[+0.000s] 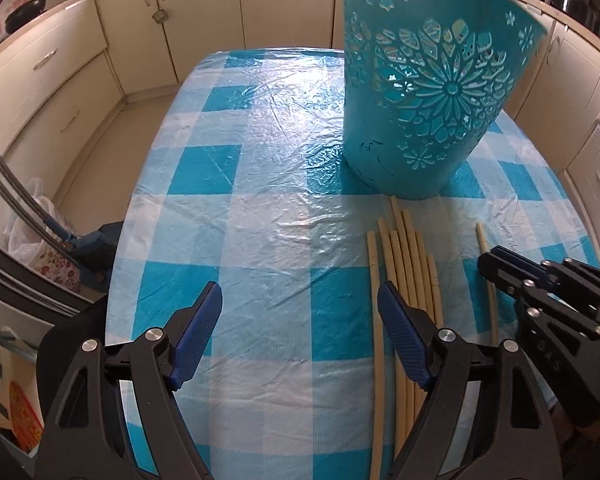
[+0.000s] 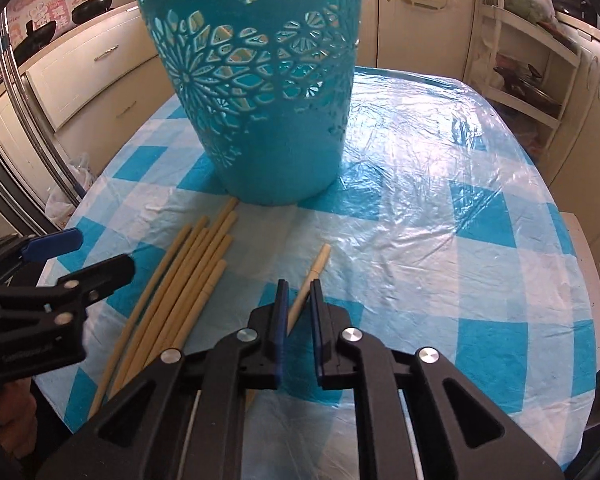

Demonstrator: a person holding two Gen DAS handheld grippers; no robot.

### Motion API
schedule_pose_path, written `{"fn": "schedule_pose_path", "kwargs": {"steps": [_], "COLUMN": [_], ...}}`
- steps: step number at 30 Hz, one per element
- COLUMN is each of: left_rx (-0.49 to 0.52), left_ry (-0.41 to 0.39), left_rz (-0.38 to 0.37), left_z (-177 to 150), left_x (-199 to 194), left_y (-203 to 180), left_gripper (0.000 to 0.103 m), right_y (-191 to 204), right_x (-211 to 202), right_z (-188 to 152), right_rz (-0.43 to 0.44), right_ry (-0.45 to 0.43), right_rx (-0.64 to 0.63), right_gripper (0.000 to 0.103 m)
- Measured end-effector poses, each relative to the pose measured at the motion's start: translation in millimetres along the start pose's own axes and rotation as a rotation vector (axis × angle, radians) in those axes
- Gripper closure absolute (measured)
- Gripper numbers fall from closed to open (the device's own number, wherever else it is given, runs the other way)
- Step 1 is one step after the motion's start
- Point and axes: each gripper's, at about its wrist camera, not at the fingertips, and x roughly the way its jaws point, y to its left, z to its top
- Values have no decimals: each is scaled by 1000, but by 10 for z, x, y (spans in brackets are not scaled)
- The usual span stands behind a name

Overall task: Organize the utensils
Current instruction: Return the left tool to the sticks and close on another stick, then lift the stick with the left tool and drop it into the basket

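Observation:
A teal cut-out basket (image 1: 428, 92) stands upright on the checked table; it also shows in the right wrist view (image 2: 260, 92). Several pale wooden sticks (image 1: 410, 264) lie in a bundle in front of it, also seen in the right wrist view (image 2: 184, 276). One single stick (image 2: 314, 276) lies apart to their right, also in the left wrist view (image 1: 486, 276). My right gripper (image 2: 299, 292) is shut on that single stick, low at the table. My left gripper (image 1: 300, 304) is open and empty, just left of the bundle.
The blue-and-white checked cloth under clear plastic (image 1: 260, 200) covers the table. Cream cabinets (image 1: 52, 76) surround it. A white shelf rack (image 2: 516, 64) stands at the far right. Bags (image 1: 40, 240) sit on the floor to the left.

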Motion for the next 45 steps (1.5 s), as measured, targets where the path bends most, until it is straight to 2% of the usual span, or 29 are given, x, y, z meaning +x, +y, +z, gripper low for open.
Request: {"fn": "schedule_pose_path", "kwargs": {"steps": [20, 23, 28, 32, 36, 44, 45], "left_rx": [50, 49, 56, 66, 49, 106, 107], "left_ry": [35, 38, 36, 25, 24, 42, 43], "left_rz": [29, 11, -23, -32, -42, -20, -27], "left_z": [49, 64, 107, 98, 112, 190, 202], "left_x": [178, 181, 184, 164, 168, 224, 234], "left_y": [-203, -226, -270, -305, -262, -289, -285], "left_gripper": [27, 36, 60, 71, 92, 91, 94], "right_y": [-50, -64, -72, -88, -94, -57, -52], "right_x": [-4, -5, 4, 12, 25, 37, 36], "right_z": [-4, -6, 4, 11, 17, 29, 28], "right_rz": [42, 44, 48, 54, 57, 61, 60], "right_ry": [-19, -20, -25, -34, -42, -52, -53], "right_rx": [34, 35, 39, 43, 48, 32, 30], "right_gripper": [91, 91, 91, 91, 91, 84, 83]}}
